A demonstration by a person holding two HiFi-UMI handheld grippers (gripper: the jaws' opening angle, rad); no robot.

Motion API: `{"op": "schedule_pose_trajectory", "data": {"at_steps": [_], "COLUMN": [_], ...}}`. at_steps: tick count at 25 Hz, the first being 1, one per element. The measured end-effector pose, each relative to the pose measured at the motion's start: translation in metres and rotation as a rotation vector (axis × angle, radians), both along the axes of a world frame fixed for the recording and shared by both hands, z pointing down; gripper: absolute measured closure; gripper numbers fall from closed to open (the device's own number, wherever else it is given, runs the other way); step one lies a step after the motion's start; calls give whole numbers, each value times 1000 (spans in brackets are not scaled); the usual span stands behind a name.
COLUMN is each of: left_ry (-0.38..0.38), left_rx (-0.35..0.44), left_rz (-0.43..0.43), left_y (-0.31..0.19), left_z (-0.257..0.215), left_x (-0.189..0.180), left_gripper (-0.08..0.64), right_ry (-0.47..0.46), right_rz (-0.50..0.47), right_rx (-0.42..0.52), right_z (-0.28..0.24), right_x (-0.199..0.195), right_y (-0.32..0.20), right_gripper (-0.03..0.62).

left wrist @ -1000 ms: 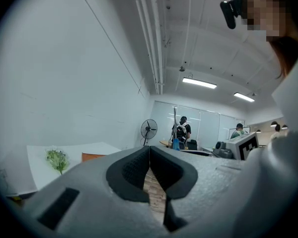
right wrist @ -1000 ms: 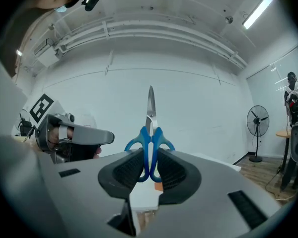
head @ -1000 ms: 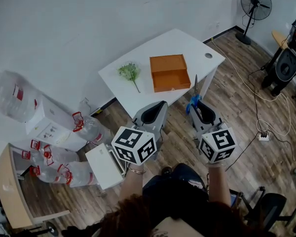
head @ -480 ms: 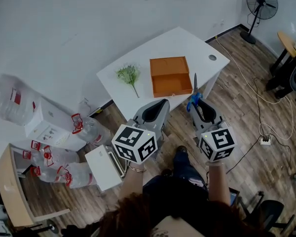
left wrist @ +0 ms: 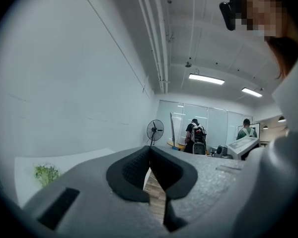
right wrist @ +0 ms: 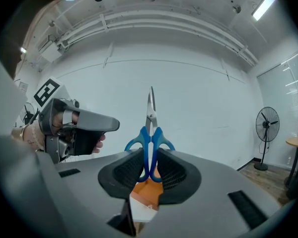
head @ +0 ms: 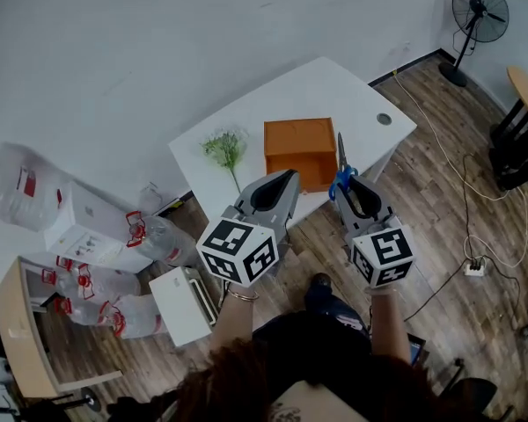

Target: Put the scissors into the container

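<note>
Scissors (right wrist: 150,133) are in my right gripper (right wrist: 150,170), clamped. The blue handle loops sit between the two black pads, and the pads press on the loops from both sides. The blades stick out past the jaw tips.

My left gripper (left wrist: 150,170) has its jaws together, pads touching at the tip, nothing between them. Only wood floor shows through the slot below.

In the head view the scissors hang in the air just beside the right edge of the orange container (head: 299,148). I can't tell their height over it. In the right gripper view some orange shows low down, through the gap between my jaws.

The container lies open-topped on the white table (head: 334,90), near the front edge. A green plant sprig (head: 226,148) lies left of it, apart from it. There is a round hole in the tabletop toward the right corner.

The left gripper is held beside the right one, at its left, not touching it. Nothing stands between the scissors and the container.

Off the table, clear water bottles (head: 13,178) are stacked far left, a standing fan (head: 480,7) is at the far right, and a white cable runs over the floor. People stand in the background of the left gripper view.

Blades are shut. The long axis runs straight along the jaw axis — tip away from me toward the wall, handles toward me, in line with the container's right side.
</note>
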State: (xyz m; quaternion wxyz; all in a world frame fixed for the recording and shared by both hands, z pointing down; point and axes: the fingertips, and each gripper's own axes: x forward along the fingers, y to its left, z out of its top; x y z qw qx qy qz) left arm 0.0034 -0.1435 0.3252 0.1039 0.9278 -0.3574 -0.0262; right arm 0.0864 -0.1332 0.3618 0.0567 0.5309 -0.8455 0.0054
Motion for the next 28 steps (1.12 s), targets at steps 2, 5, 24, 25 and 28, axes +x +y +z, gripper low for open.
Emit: {"op": "schedule_pose_trajectory", "data": {"at_steps": [2, 5, 24, 25, 28], "left_ry": [-6, -2, -26, -24, -17], "left_rx": [1, 0, -26, -24, -20], "left_rz": [-17, -44, -181, -181, -182], "left_y": [-12, -28, -86, -90, -101], "left_z": [0, -3, 4, 3, 0], "left_x": [4, 11, 6, 3, -3], "left_gripper": [545, 545, 545, 545, 545], "right_ry": [25, 55, 221, 237, 293], "right_rz": [-20, -47, -191, -194, -206], "right_rx": [-7, -17, -84, -86, -100], "right_z": [3, 7, 46, 49, 62], "right_x": [2, 8, 2, 0, -6], "right_y": [-11, -27, -106, -110, -120], "right_gripper": [517, 517, 516, 517, 516]}}
